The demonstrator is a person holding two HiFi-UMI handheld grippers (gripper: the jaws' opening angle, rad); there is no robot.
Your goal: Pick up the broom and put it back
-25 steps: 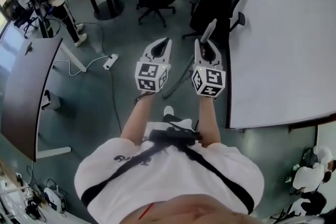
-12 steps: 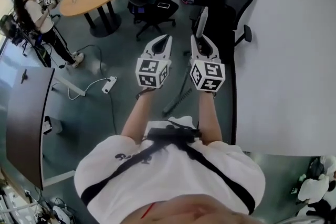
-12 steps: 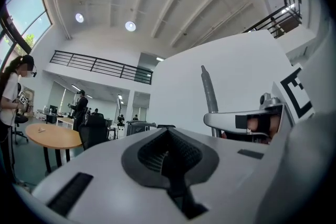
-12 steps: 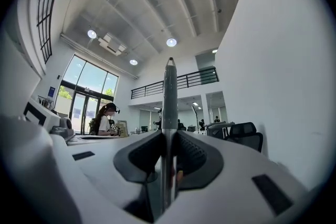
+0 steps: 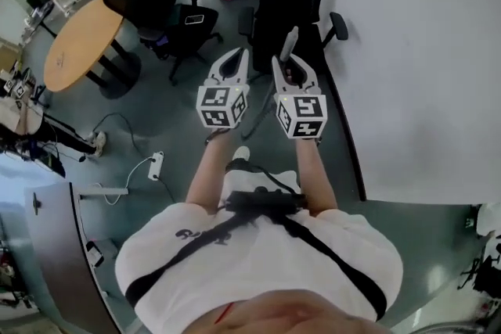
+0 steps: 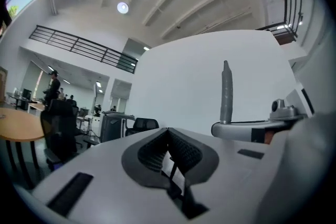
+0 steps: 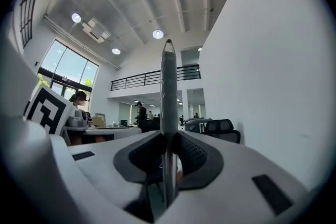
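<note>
Now we are pinching the broom (image 7: 168,81) upright by its thin handle in the right gripper (image 7: 169,136), left gripper (image 6: 168,134) pressed together, empty; we are judging it light, stiff, smooth.

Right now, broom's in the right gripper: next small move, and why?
Probably step forward along the white wall, skirting the office chair ahead: the right gripper is shut on the upright broom handle, and no place to put it shows yet.

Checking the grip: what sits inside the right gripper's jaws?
A grey broom handle stands upright, clamped in the right gripper between its jaws. Everything below the grip is covered by the gripper's own body.
</note>
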